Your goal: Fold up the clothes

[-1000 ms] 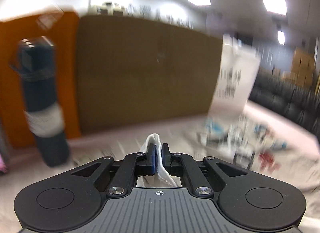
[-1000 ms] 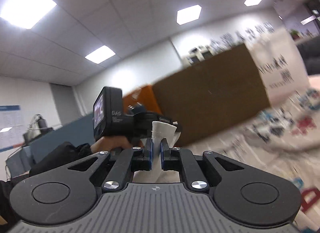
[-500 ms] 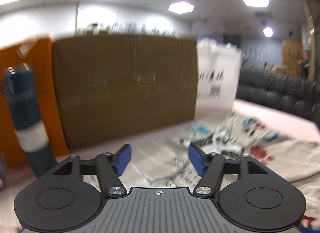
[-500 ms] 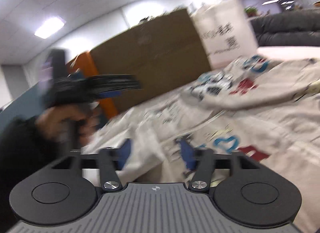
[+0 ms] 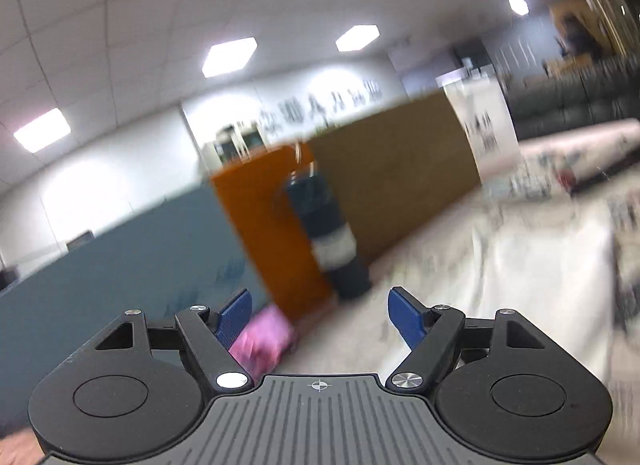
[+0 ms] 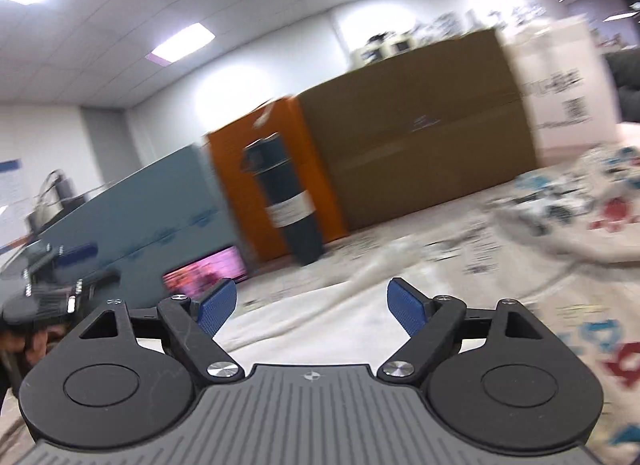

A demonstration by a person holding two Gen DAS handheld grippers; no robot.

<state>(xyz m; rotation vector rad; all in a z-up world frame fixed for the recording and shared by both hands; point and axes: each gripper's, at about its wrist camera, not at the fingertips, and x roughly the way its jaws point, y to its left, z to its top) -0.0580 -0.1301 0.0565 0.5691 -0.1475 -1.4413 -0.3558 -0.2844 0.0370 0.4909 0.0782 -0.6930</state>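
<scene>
A white garment with coloured prints [image 6: 400, 305] lies spread over the table, blurred by motion; it also fills the right side of the left wrist view [image 5: 528, 265]. My left gripper [image 5: 320, 307] hovers tilted near the table's left end. Its jaws are opening and nothing sits between the blue pads [image 5: 404, 315]. My right gripper [image 6: 312, 301] hangs just above the cloth. Its jaws are opening too, with only flat fabric showing beyond the gap. At the left edge of the right wrist view, a hand [image 6: 20, 339] holds the other tool.
A dark blue bottle [image 6: 286, 205] stands at the back of the table, in front of an orange box [image 6: 248, 169], a large brown carton [image 6: 420, 121] and a white printed box [image 6: 560, 77]. A teal panel [image 5: 120, 257] and something pink [image 5: 260, 341] are at the left.
Both grippers were shut on pinches of white cloth; they have let go and spread wide. The left one has swung leftward and rolled. The right one now looks lower, toward the table.
</scene>
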